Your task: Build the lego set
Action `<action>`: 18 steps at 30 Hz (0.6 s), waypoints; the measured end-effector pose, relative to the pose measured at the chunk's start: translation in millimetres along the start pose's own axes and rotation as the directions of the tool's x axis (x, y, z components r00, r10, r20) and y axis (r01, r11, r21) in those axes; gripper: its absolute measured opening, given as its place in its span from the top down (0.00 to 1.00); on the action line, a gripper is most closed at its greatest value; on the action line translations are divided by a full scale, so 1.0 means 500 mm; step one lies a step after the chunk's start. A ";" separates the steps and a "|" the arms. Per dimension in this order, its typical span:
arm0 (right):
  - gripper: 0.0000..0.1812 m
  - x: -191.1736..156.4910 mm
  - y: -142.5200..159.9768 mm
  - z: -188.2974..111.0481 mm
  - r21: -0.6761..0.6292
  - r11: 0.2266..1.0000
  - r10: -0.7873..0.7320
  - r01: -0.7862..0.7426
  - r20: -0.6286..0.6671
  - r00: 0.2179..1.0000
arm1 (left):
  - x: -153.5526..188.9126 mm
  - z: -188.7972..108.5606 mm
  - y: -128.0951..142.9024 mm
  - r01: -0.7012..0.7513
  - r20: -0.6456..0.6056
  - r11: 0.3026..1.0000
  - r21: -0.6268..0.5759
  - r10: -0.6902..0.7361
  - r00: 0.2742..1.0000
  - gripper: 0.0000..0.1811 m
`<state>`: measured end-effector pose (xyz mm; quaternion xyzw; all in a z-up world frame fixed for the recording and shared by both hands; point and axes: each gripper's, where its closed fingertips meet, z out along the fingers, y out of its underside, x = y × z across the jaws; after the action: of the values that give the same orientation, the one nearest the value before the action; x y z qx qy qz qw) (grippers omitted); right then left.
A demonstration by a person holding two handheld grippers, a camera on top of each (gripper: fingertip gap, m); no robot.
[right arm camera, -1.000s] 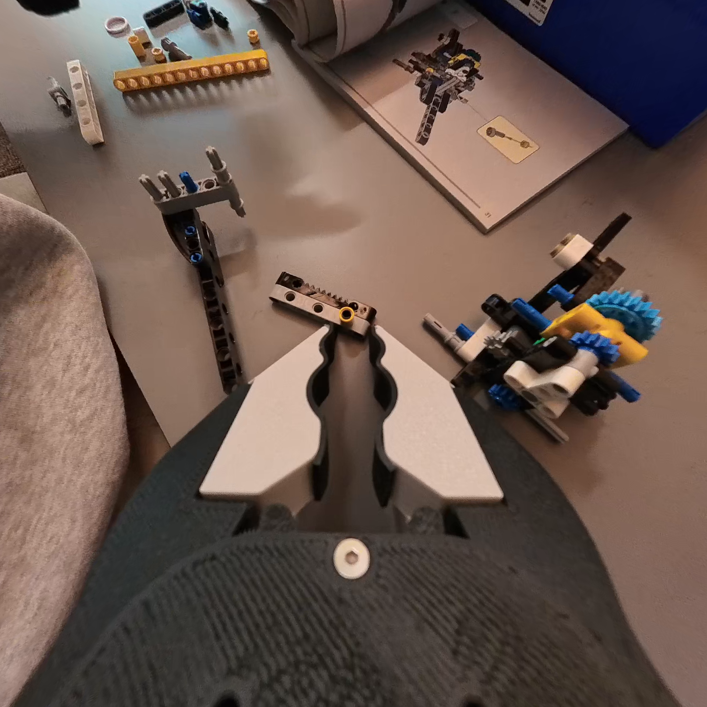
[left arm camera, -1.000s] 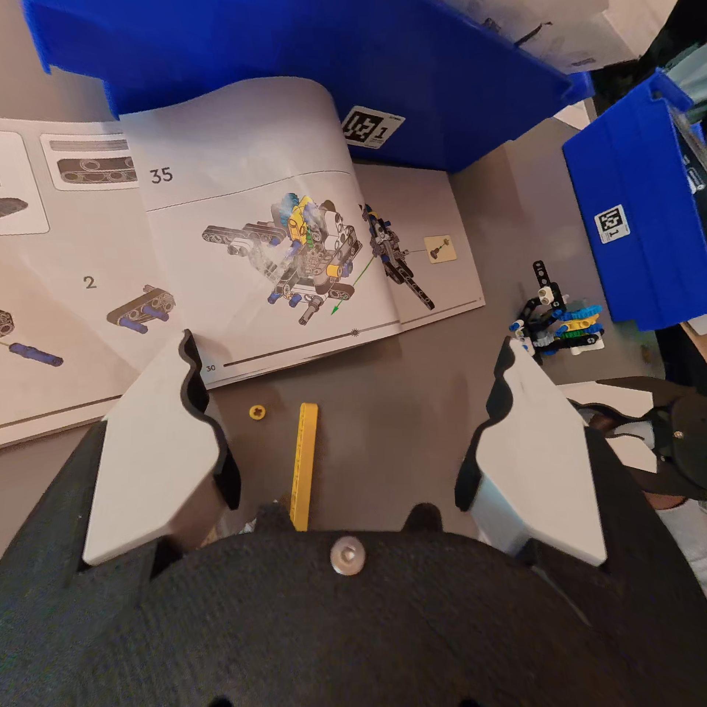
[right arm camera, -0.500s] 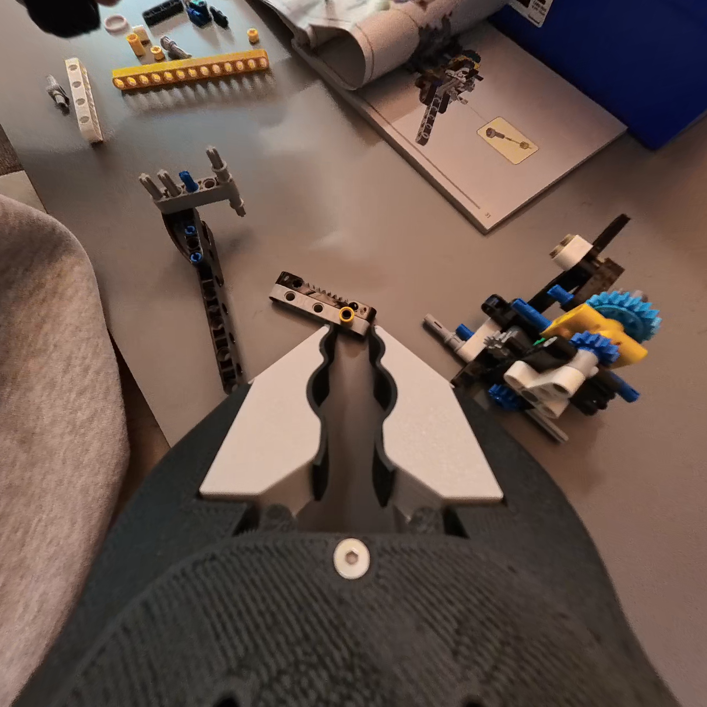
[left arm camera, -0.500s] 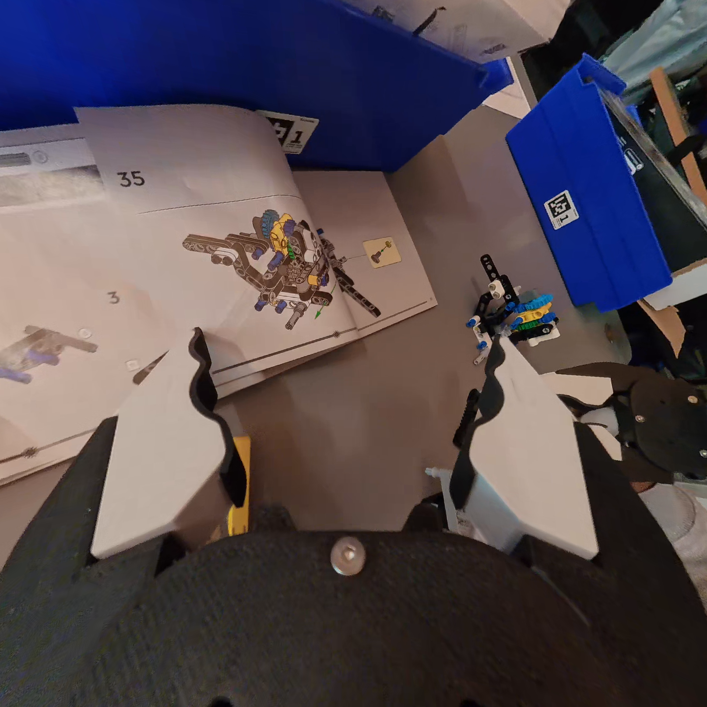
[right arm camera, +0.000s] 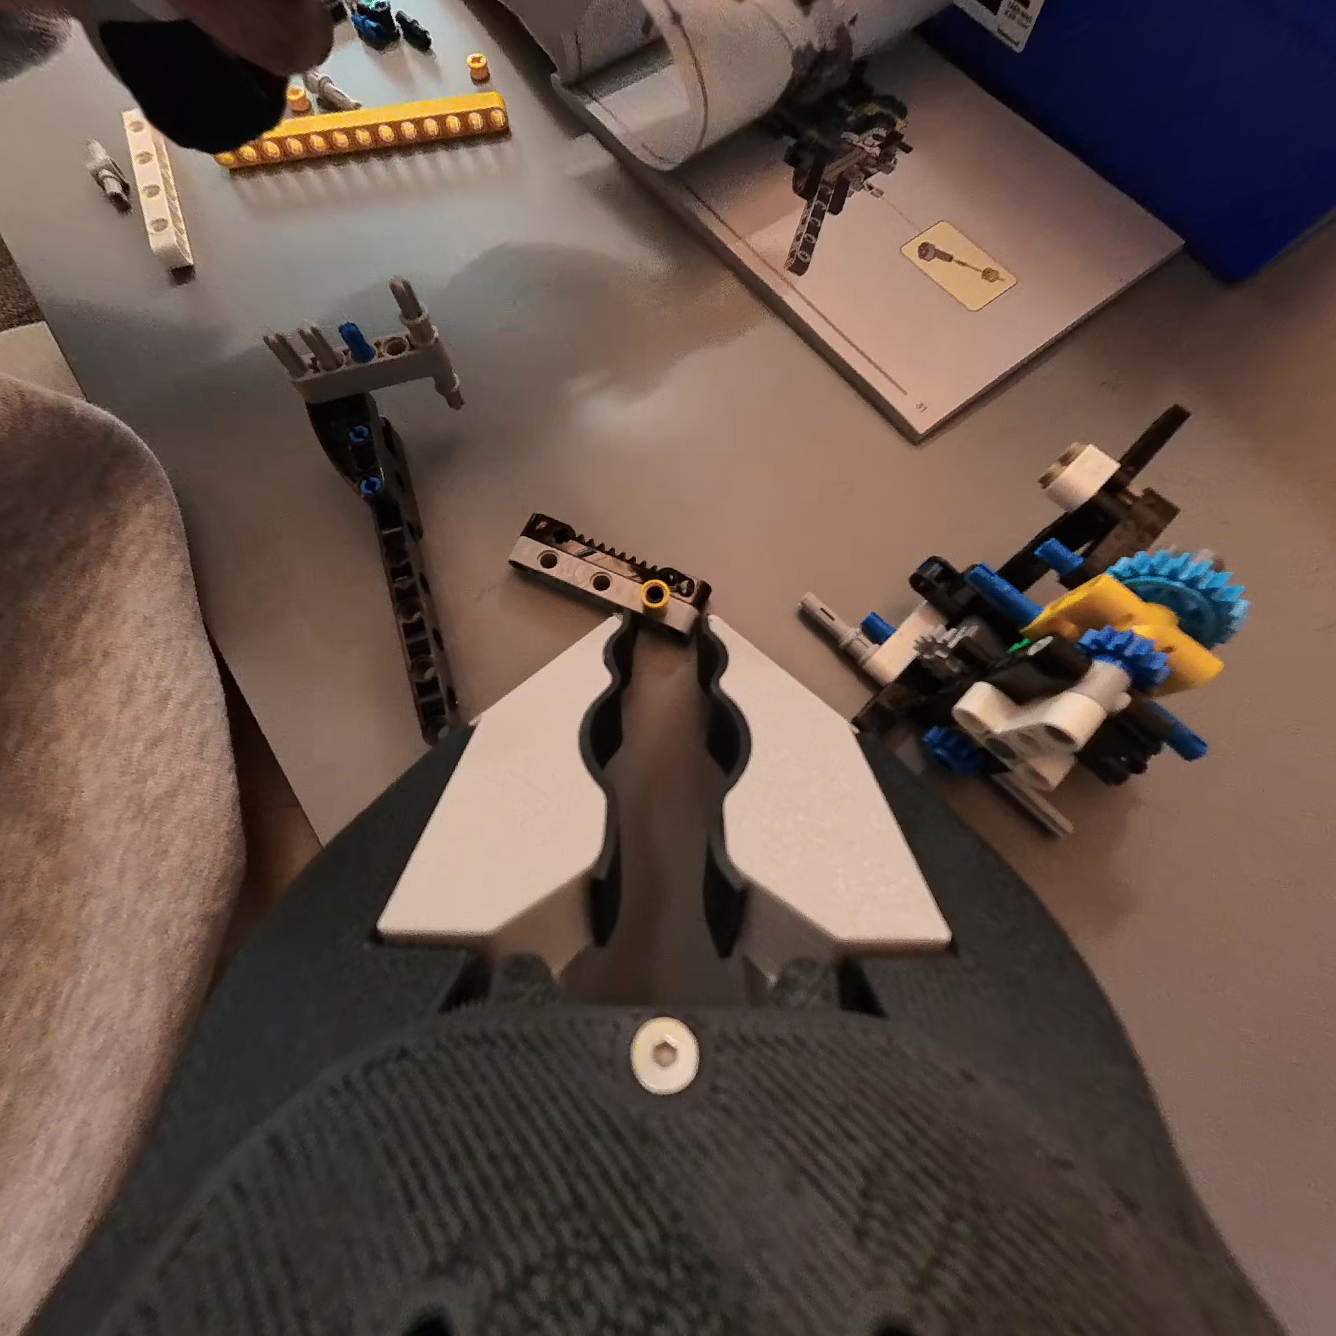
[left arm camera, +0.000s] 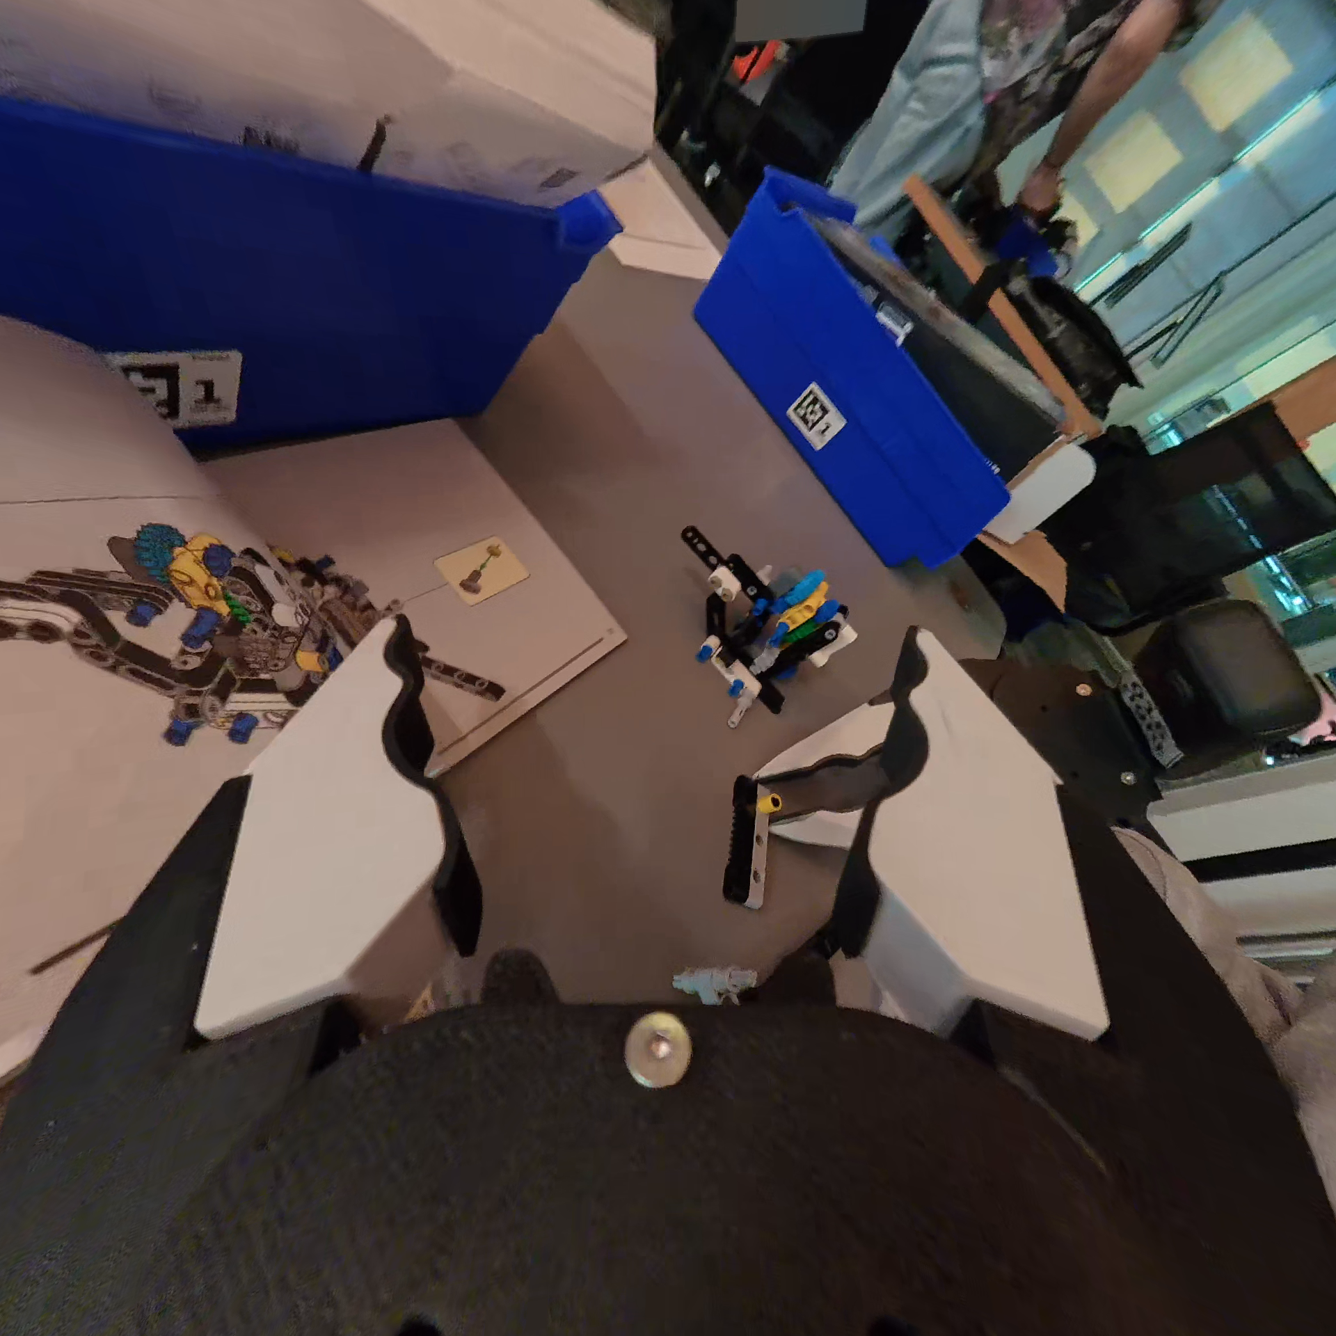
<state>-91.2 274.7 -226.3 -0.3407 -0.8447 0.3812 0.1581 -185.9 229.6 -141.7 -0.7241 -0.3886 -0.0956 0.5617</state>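
In the right wrist view my right gripper [right arm camera: 663,623] is nearly shut, its tips pinched on the yellow-pin end of a short grey beam with a black toothed rack [right arm camera: 604,571] resting on the grey table [right arm camera: 651,434]. A colourful gear assembly [right arm camera: 1041,651] lies to its right and a black arm with a grey pin beam [right arm camera: 390,463] to its left. In the left wrist view my left gripper [left arm camera: 654,636] is wide open and empty above the table. The rack beam [left arm camera: 744,853] lies just inside its right finger, and the gear assembly [left arm camera: 773,636] lies beyond.
An open instruction booklet [left arm camera: 506,578] lies on the left, also seen in the right wrist view [right arm camera: 940,238]. Two blue bins [left arm camera: 289,289] [left arm camera: 853,405] stand behind. A long yellow beam [right arm camera: 369,134], a white beam [right arm camera: 159,191] and small loose parts lie far left. A grey sleeve [right arm camera: 87,723] is at the left edge. The grippers' ends are close to 15 cm from one another.
My left gripper has swung right, from over the yellow beam and booklet to beside the right gripper and rack beam. A booklet page has curled over. The right gripper has stayed still.
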 end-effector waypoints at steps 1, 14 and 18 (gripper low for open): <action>0.91 0.000 0.000 0.000 0.000 1.000 0.000 0.000 0.000 1.000 | 0.003 -0.005 -0.008 -0.007 -0.011 1.000 0.025 0.007 1.000 0.32; 0.91 0.000 0.000 0.000 0.000 1.000 0.005 -0.005 0.004 1.000 | -0.015 -0.204 -0.142 -0.146 0.068 0.892 0.429 0.129 0.989 0.37; 0.91 0.000 0.000 0.000 0.000 1.000 0.004 -0.004 0.004 1.000 | -0.112 -0.259 -0.152 -0.142 0.193 0.889 0.436 0.062 0.979 0.38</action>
<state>-91.3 274.8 -226.5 -0.3419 -0.8443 0.3821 0.1556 -236.4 94.4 -72.3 -0.6006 -0.4090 0.0897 0.6812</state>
